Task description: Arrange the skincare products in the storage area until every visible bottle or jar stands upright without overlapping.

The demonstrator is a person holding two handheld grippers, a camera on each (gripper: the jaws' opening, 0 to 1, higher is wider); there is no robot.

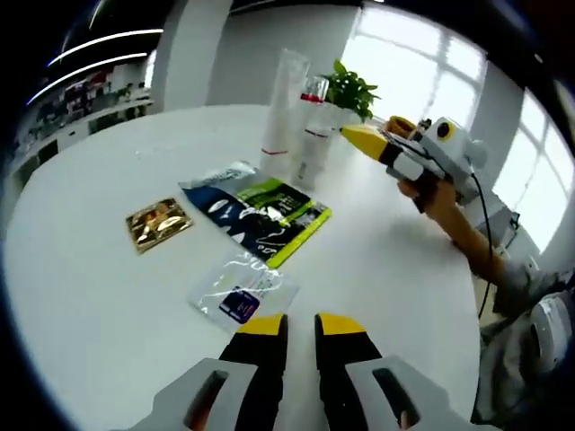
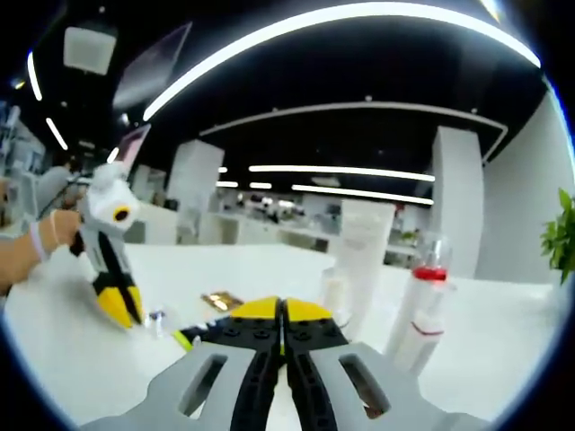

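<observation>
Bottles up, sachets still flat
Your tall tube [image 1: 286, 103] & red-cap bottle [image 1: 310, 130] stand upright; left gripper [image 1: 301, 325] slightly spread, right gripper [image 2: 282, 310] pressed together, both empty; packets [image 1: 260, 211] overlap.

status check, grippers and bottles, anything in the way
Left gripper slightly open, empty, low over the table. Right gripper shut, empty, near the bottles. Bottles upright, close together. Flat sachets lie in front of them.

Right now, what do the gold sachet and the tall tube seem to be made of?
Gold sachet: probably metallised foil, since it is shiny with crinkled glints. Tall tube: likely soft translucent plastic with a frosted, matte look and a flat crimped top; glass seems unlikely.
</observation>
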